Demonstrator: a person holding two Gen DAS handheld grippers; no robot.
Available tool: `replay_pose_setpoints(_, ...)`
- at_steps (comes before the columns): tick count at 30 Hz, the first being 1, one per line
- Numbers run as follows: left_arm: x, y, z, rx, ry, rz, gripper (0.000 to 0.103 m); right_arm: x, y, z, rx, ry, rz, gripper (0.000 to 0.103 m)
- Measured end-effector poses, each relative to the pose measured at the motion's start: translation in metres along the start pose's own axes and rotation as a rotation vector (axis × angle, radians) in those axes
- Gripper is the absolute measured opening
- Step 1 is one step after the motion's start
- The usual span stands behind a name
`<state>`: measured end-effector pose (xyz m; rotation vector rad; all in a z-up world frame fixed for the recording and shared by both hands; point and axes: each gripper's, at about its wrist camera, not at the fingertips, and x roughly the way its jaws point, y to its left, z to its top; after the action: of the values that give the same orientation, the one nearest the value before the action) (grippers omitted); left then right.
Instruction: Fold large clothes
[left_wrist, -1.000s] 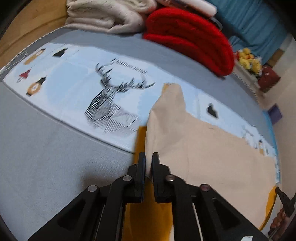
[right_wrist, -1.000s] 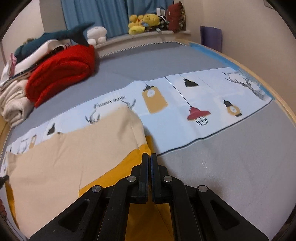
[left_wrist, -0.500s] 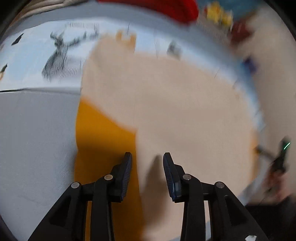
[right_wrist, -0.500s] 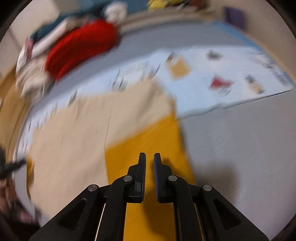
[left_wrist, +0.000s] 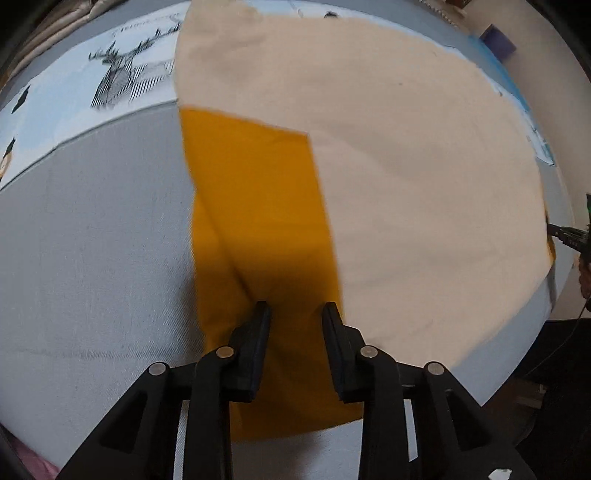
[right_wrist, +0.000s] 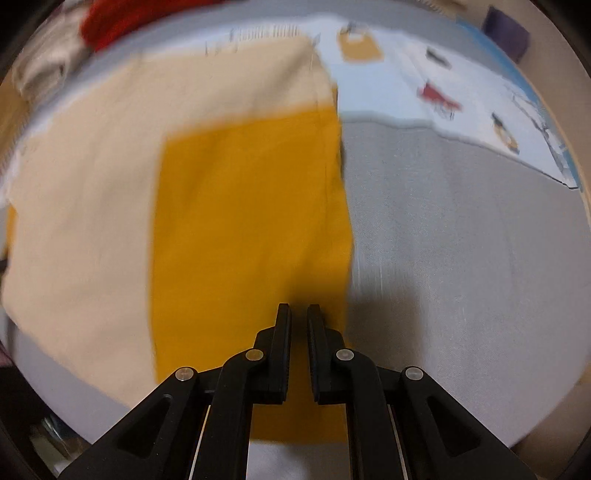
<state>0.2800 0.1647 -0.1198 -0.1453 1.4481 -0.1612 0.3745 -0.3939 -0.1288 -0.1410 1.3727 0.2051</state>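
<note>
A large garment lies flat on the grey bed: a beige part (left_wrist: 424, 177) and an orange-yellow part (left_wrist: 258, 206). It also shows in the right wrist view, beige (right_wrist: 92, 177) and orange (right_wrist: 251, 221). My left gripper (left_wrist: 295, 312) is open and empty above the orange strip, close to the beige edge. My right gripper (right_wrist: 299, 314) has its jaws slightly apart with nothing between them, above the orange part near its right edge.
A grey bed cover (right_wrist: 461, 258) carries a pale blue printed strip (right_wrist: 461, 92) with a deer and lamps (left_wrist: 118, 81). A red knit (right_wrist: 122, 18) and cream folded clothes (right_wrist: 48, 62) lie at the back. The bed's front edge (left_wrist: 517, 354) is near.
Both grippers let go of the garment and drew back and up. The left jaws opened wide, the right ones only slightly. The garment now lies flat.
</note>
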Motion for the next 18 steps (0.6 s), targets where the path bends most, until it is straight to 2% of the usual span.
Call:
replay_pose_setpoints(1,-0.004,0.003,-0.001,-0.021,-0.008,-0.012,0.028,0.002,0.001,-0.004,-0.019,0.023,-0.01,0.01)
replay_pose_setpoints(4,-0.015,0.005,-0.008,-0.033,-0.026,-0.004,0.028,-0.008,0.008,-0.013,-0.059,0.005,-0.047,0.01)
replay_pose_setpoints(6,-0.014,0.01,-0.014,-0.042,-0.006,0.0,0.027,-0.008,0.01,-0.02,-0.083,0.02,-0.069,0.01)
replay_pose_setpoints(7,-0.009,0.012,-0.018,-0.047,0.01,0.013,0.027,-0.007,0.011,-0.022,-0.093,0.031,-0.082,0.011)
replay_pose_setpoints(9,0.001,0.012,-0.026,-0.029,0.058,0.085,0.026,-0.001,0.01,-0.03,-0.102,0.08,-0.112,0.011)
replay_pose_setpoints(11,0.002,0.01,-0.03,-0.023,0.068,0.127,0.027,0.005,0.006,-0.04,-0.11,0.14,-0.165,0.011)
replay_pose_setpoints(13,-0.011,0.004,-0.033,-0.005,0.022,0.165,0.027,0.003,0.003,-0.045,-0.113,0.149,-0.197,0.011)
replay_pose_setpoints(15,-0.027,-0.007,-0.039,0.016,-0.045,0.22,0.027,-0.012,0.001,-0.045,-0.096,0.105,-0.208,0.011)
replay_pose_setpoints(18,-0.067,-0.027,-0.05,0.003,-0.199,0.269,0.027,-0.058,0.005,-0.042,-0.077,-0.063,-0.223,0.011)
